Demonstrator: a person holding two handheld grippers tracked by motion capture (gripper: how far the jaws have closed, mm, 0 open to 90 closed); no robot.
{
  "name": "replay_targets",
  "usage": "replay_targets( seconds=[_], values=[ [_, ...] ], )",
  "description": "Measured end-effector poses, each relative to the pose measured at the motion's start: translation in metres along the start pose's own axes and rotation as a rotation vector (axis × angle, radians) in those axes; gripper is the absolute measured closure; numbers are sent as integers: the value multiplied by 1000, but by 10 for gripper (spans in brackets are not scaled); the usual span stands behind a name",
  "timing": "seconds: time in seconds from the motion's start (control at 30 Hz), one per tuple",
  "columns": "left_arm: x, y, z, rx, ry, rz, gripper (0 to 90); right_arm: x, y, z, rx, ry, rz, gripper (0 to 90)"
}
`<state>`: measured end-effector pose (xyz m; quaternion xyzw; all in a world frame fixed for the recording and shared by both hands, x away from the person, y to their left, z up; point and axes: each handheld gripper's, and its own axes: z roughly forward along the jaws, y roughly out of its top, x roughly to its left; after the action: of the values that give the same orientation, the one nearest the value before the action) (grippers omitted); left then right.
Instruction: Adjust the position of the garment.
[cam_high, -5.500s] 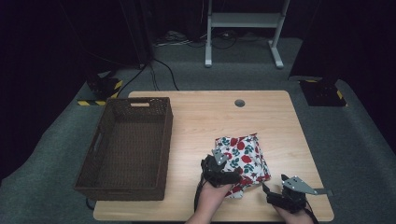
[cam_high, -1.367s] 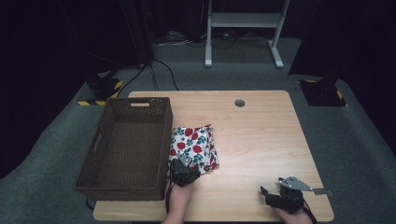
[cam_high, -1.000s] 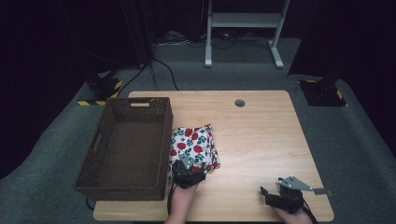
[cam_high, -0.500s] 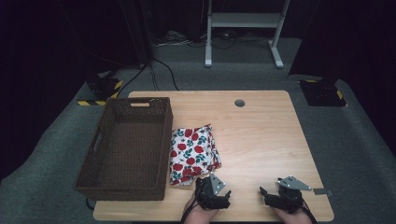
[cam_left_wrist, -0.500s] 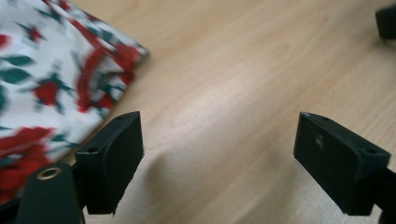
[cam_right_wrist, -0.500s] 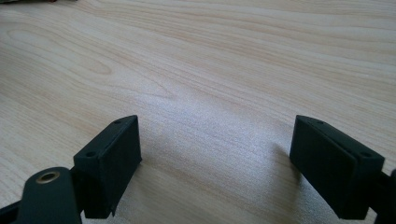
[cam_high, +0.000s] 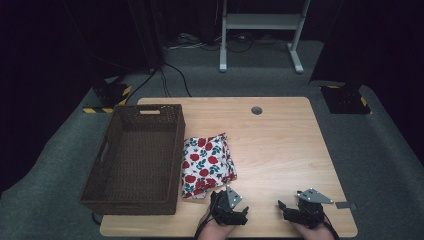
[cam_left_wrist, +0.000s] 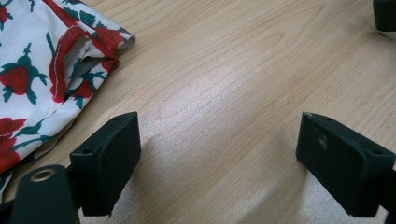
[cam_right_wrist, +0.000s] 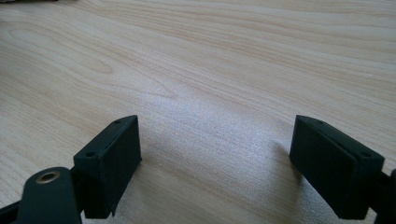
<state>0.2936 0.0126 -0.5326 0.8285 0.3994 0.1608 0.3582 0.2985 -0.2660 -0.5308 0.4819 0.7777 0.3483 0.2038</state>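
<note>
A folded white cloth with red and green flower print (cam_high: 206, 165) lies on the wooden table (cam_high: 280, 145), right beside the brown wicker basket (cam_high: 136, 159). My left gripper (cam_high: 231, 206) rests low at the table's front edge, just right of the cloth's near corner, open with bare wood between its jaws. The left gripper view has that cloth (cam_left_wrist: 42, 79) at its upper left, apart from the left gripper (cam_left_wrist: 219, 158). My right gripper (cam_high: 299, 210) sits at the front right, open over bare wood; the right gripper view shows the right gripper (cam_right_wrist: 217, 161) with nothing held.
The wicker basket holds nothing and takes up the table's left side. A round cable hole (cam_high: 257, 110) sits near the far edge. A white stand (cam_high: 260, 30) and cables lie on the grey floor beyond. A small grey tag (cam_high: 346, 205) lies at the right front.
My left gripper dragged the cloth leftward to the basket's side, let it go, and drew back to the front edge, right of the cloth. The right gripper stayed put.
</note>
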Motion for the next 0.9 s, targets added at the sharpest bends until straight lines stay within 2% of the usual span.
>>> replay_targets(
  seconds=[0.1,0.23,0.3,0.43,0.63,0.9],
  values=[
    [-1,0,0,0,-1,5,141,0,0,0,-1,-2,-7,163],
    [-5,2,0,6,-9,56,111,1,-1,0,0,0,-10,164],
    [-3,3,1,3,-7,34,88,0,-1,0,-3,2,-10,163],
    [0,6,-2,7,2,16,46,0,-1,0,-2,7,-5,163],
    [9,24,-10,-43,10,12,3,0,0,0,1,2,-4,161],
    [26,39,-17,-92,25,-27,4,0,0,0,1,5,0,161]
  ],
)
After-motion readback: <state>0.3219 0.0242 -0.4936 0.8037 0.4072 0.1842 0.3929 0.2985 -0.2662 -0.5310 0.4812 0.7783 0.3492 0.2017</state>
